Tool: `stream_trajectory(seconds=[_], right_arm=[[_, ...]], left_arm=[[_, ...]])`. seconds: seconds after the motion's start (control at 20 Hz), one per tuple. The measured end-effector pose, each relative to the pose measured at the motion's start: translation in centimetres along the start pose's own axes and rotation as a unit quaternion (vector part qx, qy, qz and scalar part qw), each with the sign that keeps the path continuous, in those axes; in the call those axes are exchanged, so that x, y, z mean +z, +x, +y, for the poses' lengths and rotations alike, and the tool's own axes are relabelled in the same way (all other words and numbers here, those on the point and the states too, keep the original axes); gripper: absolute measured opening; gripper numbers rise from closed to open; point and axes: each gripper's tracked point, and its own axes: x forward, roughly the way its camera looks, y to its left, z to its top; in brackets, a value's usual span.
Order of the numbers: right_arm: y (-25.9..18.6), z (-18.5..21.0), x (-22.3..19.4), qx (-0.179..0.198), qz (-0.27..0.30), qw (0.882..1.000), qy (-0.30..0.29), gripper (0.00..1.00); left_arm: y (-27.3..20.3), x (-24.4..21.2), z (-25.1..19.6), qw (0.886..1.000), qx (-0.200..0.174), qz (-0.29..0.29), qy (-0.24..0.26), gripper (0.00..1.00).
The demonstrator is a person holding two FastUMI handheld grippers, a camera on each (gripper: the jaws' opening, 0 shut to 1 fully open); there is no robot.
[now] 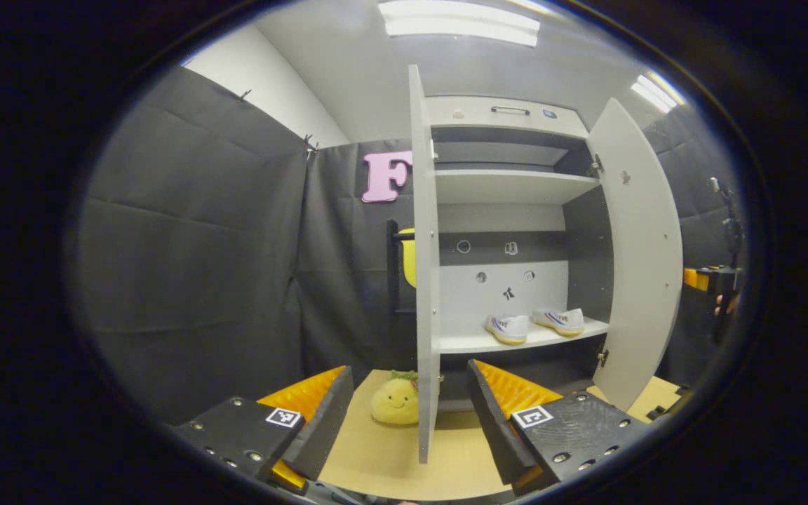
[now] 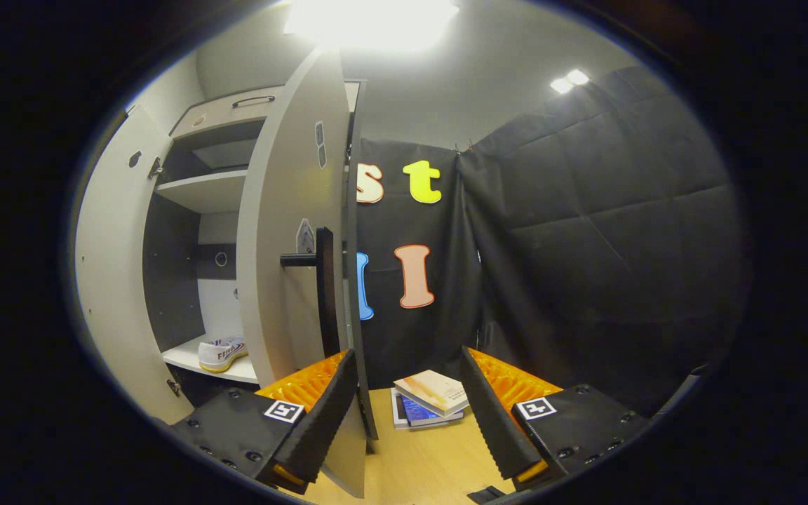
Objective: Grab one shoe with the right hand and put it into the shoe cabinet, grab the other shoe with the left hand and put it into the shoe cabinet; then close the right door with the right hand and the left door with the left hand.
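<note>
Against the booth's black cloth wall stands the shoe cabinet (image 1: pixel 509 186), both doors swung out. Seen from the left gripper view, the left door (image 1: pixel 423 266) stands edge-on, almost straight ahead of the left gripper (image 1: pixel 409 414), whose fingers are spread wide with nothing between them; the door's lower edge falls in the gap between the fingers, touching neither as far as the view shows. Just left of that edge, on the wooden floor (image 1: pixel 383 456), sits a yellow plush toy (image 1: pixel 394 401), partly hidden behind the door. Inside the cabinet, the upper shelf (image 1: pixel 513 186) carries nothing visible, while the lower shelf (image 1: pixel 516 340) holds both shoes: the near shoe (image 1: pixel 508 328) toward the shelf's front edge, the far shoe (image 1: pixel 560 320) just beside it toward the right wall. Farther right the right door (image 1: pixel 639 259) stands open, with bare floor in front of the shelf between the two doors.

Seen from the right gripper view, one shoe shows on the lower shelf past the right door's inner edge. That door's dark handle (image 2: pixel 320 287) sticks out above the right gripper (image 2: pixel 407 414), which is also spread wide and empty; its left finger (image 2: pixel 323 414) lies close by the door's lower corner. A stack of books (image 2: pixel 428 403) rests on the floor between the fingers, farther off.
</note>
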Motion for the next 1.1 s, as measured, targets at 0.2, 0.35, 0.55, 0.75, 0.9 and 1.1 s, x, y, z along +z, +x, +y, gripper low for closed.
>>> stream_trajectory(seconds=[0.2,0.35,0.55,0.75,0.9,1.1], right_arm=[[0.0,3.3,-0.3,0.051,0.005,0.999,0.017,0.94],[0.2,5.8,-0.4,0.094,0.011,0.995,0.025,0.94],[1.2,10.1,-0.9,0.144,0.014,0.989,0.02,0.94],[2.7,13.3,-1.2,0.17,0.016,0.985,0.007,0.96],[2.7,13.6,-0.9,0.174,0.008,0.985,-0.001,0.96],[2.0,11.7,-0.2,0.156,-0.01,0.988,-0.011,0.97]], left_arm=[[0.0,-0.6,-0.2,1.0,0.008,0.004,-0.001,0.95],[0.1,-1.0,0.2,1.0,0.017,0.009,-0.009,0.95],[0.4,-1.4,1.3,0.999,0.039,0.014,-0.007,0.95],[1.3,-2.5,3.4,0.998,0.065,0.026,-0.012,0.95],[2.7,-2.9,5.5,0.996,0.083,0.032,-0.016,0.92],[6.0,-1.4,9.4,0.994,0.106,0.018,-0.025,0.95]])
